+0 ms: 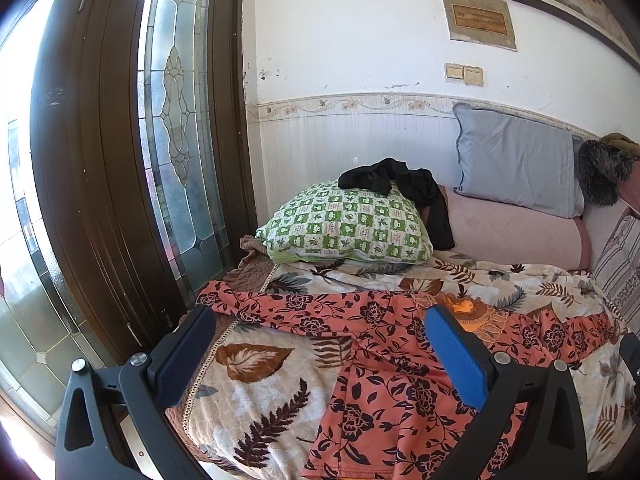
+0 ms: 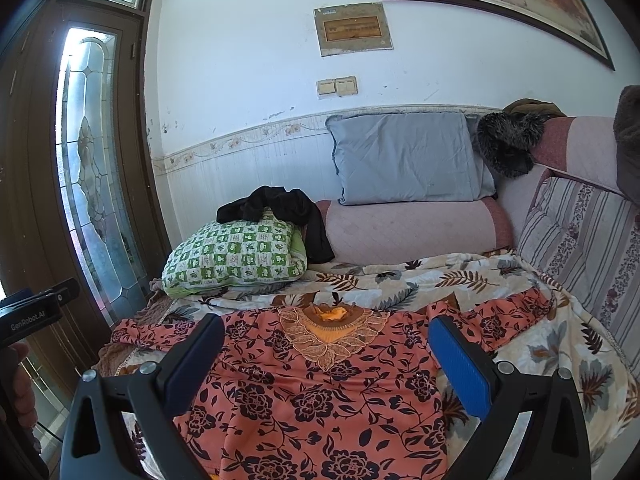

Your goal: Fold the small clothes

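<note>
The orange long-sleeved top with dark flowers [image 2: 320, 392] is lying flat on the leaf-patterned bedspread [image 2: 552, 344], unfolded. Left gripper [image 1: 320, 344] and right gripper [image 2: 326, 354] are both hovering spread and empty; I'd judge pinching a sleeve comes next.

Black triangular-frame left claw [image 1: 320, 324] and right claw [image 2: 328, 332], blue textured pads [image 2: 460, 364], silver round screws [image 2: 505, 367].

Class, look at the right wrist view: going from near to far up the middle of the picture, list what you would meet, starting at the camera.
Open right claw → orange floral top spread flat → leaf-print blanket → pink bolster → grey-blue pillow → white wall.
</note>
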`<act>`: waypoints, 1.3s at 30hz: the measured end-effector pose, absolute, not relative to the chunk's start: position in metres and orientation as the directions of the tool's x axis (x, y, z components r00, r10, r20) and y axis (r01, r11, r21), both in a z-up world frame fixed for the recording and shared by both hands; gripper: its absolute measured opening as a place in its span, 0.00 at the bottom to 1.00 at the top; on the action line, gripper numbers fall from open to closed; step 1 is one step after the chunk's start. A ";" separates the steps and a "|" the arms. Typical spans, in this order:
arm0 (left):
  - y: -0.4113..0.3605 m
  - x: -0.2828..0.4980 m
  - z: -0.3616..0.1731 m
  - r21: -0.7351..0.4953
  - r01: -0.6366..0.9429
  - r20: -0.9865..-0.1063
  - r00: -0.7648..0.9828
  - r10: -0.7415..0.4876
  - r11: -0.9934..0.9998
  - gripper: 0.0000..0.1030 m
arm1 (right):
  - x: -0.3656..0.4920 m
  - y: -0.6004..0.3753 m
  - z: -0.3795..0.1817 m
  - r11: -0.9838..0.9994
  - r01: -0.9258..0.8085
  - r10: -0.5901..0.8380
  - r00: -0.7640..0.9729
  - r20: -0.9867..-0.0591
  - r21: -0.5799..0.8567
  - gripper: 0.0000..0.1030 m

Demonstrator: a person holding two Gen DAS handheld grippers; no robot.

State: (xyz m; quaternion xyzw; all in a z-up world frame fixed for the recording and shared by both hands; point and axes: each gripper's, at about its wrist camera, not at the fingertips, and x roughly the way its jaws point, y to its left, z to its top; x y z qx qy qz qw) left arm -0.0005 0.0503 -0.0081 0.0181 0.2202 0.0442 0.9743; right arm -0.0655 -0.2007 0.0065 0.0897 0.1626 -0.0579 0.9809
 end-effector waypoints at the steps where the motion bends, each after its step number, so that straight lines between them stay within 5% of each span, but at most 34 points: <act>1: 0.050 -0.001 -0.008 0.056 -0.079 -0.427 0.899 0.095 0.995 1.00 | -0.067 -0.201 0.005 0.977 0.146 -0.083 0.933 -0.351 0.157 1.00; 9: 0.050 -0.002 -0.009 0.057 -0.075 -0.432 0.897 0.092 0.996 1.00 | -0.065 -0.203 -0.003 0.983 0.154 -0.098 0.897 -0.431 0.097 1.00; 30: 0.044 0.017 -0.026 0.073 -0.067 -0.457 0.885 0.093 0.995 1.00 | -0.043 -0.211 -0.020 0.970 0.160 -0.070 0.906 -0.418 0.184 1.00; 39: 0.027 0.064 -0.071 0.050 -0.012 -0.515 0.856 0.036 0.999 1.00 | 0.012 -0.249 -0.064 0.972 0.155 -0.033 0.833 -0.553 0.176 1.00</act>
